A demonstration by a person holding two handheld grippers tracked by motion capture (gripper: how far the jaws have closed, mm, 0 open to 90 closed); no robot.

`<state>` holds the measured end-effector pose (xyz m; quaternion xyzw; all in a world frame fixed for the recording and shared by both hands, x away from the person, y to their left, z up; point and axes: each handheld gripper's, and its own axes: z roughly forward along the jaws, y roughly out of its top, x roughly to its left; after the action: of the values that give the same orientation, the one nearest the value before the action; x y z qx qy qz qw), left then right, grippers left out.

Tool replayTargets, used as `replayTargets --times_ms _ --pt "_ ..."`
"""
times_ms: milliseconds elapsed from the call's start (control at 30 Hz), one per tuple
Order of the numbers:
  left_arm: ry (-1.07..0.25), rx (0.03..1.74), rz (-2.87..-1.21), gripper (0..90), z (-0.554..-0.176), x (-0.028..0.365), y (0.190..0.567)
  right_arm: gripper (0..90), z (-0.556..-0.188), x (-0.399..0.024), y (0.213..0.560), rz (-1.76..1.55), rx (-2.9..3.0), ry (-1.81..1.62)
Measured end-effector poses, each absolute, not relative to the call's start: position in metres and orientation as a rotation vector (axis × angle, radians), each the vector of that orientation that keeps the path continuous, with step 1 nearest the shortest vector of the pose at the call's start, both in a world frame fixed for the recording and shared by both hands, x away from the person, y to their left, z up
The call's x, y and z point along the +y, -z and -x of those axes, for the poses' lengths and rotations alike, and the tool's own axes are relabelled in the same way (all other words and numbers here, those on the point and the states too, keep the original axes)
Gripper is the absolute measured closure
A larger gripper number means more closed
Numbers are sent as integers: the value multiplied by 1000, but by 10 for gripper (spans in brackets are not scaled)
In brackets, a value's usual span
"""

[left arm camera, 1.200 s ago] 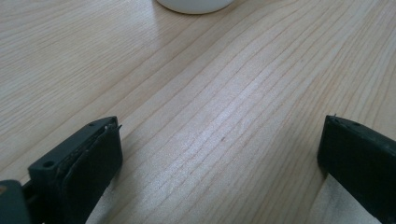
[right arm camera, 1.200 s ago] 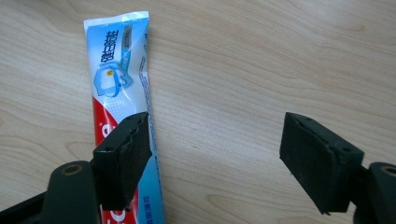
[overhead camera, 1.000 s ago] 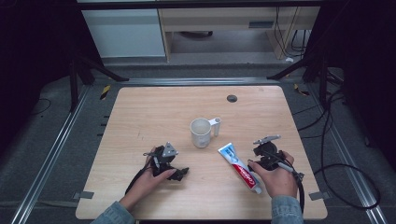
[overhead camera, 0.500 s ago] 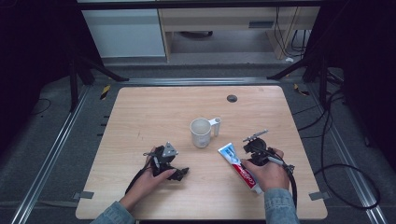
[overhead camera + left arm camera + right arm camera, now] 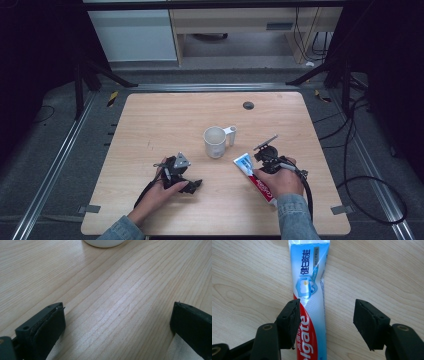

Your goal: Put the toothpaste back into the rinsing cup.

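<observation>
A red, white and blue toothpaste tube (image 5: 244, 163) (image 5: 310, 290) lies flat on the wooden table (image 5: 150, 125), right of centre. My right gripper (image 5: 258, 164) (image 5: 326, 306) hangs over the tube's middle, open. Its jaws have just been closing, and the tube lies between them. One jaw stands at the tube's edge and the other is clear of it. My left gripper (image 5: 181, 172) (image 5: 118, 306) rests on the table at front left, wide open, with bare wood between its jaws. It points toward a white mug (image 5: 215, 142) (image 5: 103, 242) that stands upright at the table's centre.
A small dark round disc (image 5: 248, 105) sits near the table's far edge. Black cables (image 5: 350, 165) trail off the right side. Dark frame legs and a cabinet stand beyond the far edge.
My right gripper has moved left over the toothpaste tube, and its jaws now straddle the tube. The left gripper, mug and tube have stayed put.
</observation>
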<state>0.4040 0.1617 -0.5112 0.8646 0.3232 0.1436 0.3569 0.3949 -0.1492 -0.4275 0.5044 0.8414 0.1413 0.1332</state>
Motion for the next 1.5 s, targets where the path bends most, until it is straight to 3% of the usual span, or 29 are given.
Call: replayTargets --times_ms 1500 --pt "-370 833 -2232 0 -404 162 511 471 -431 -117 466 -1492 2564 -288"
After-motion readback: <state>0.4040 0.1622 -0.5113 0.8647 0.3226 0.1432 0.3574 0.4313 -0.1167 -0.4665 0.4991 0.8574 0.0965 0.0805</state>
